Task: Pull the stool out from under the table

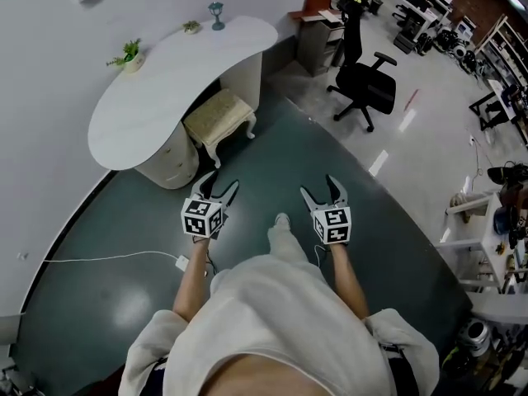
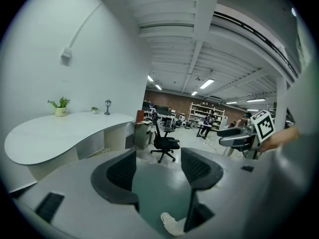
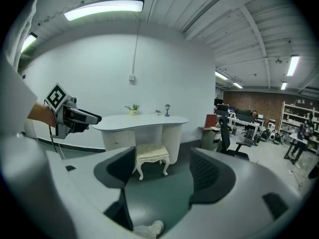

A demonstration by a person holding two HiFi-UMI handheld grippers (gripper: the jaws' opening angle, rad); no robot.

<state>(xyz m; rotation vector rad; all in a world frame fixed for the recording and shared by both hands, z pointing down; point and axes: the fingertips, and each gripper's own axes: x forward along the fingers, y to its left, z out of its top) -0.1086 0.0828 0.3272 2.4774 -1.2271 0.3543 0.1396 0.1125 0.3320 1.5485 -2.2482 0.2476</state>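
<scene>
The fingers of the left gripper stand wide apart with nothing between them; through the gap only dark green floor and the toe of the person's pale shoe show. The fingers of the right gripper are likewise spread and empty, and the stool appears in the gap between them, well apart from the tips. In the head view both grippers are held out side by side over the floor, left gripper and right gripper, each with its marker cube toward the camera and the shoe between them. The stool, cream-cushioned on white carved legs, stands ahead of the left gripper at the kneehole of the curved white surface, its far end tucked under the edge of the top and the near end out over the floor; neither gripper touches it. On the surface sit a small potted plant near the wall and, further along, a little lamp-shaped ornament. A white cable runs across the floor to the person's left. Off to the right, on the lighter floor, stands a black office chair, with desks and shelving beyond it.
</scene>
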